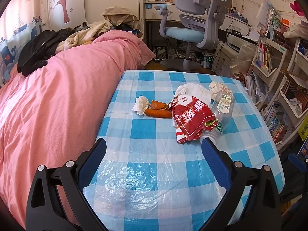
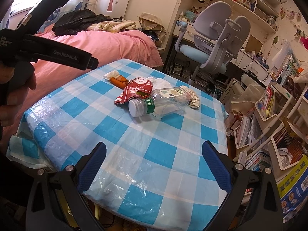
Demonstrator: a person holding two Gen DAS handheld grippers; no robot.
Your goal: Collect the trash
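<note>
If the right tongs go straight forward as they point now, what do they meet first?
Probably the clear plastic bottle, lying on its side with its white cap toward the open right tongs. Only bare checked tablecloth lies between. The red snack wrapper sits slightly left; depth is uncertain.

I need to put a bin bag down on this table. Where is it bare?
The near half of the checked table is bare, from both hand-held grippers up to the plastic bottle and red wrapper. The bed-side strip is also free. The far middle is crowded: tissue, orange peel, crumpled paper.
</note>
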